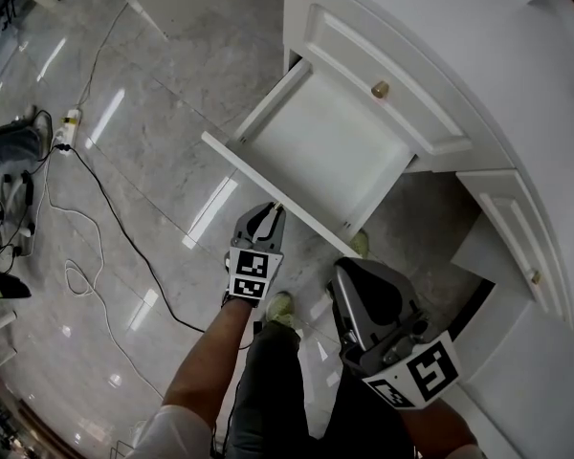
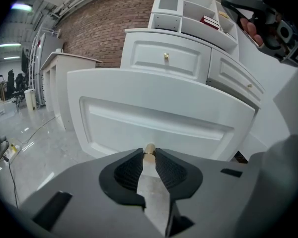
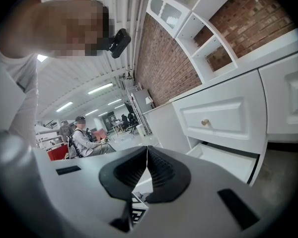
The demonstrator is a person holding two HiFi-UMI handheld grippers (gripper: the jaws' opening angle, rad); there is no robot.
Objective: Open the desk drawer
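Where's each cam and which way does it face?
Head view: on head, steeply down at open drawer; left forearm, legs, left gripper, right gripper show.
Left gripper view: on left gripper, faces drawer front; fingers clamp its knob.
Right gripper view: on right gripper, faces desk; fingers shut, shirt.
Shared: all see the upper knob.

Seen from our head camera: we wear white short sleeves, dark trousers and pale green shoes. Our left gripper and right gripper are smooth grey shells with black ribbed pads, each topped by a cube of black-and-white square markers.
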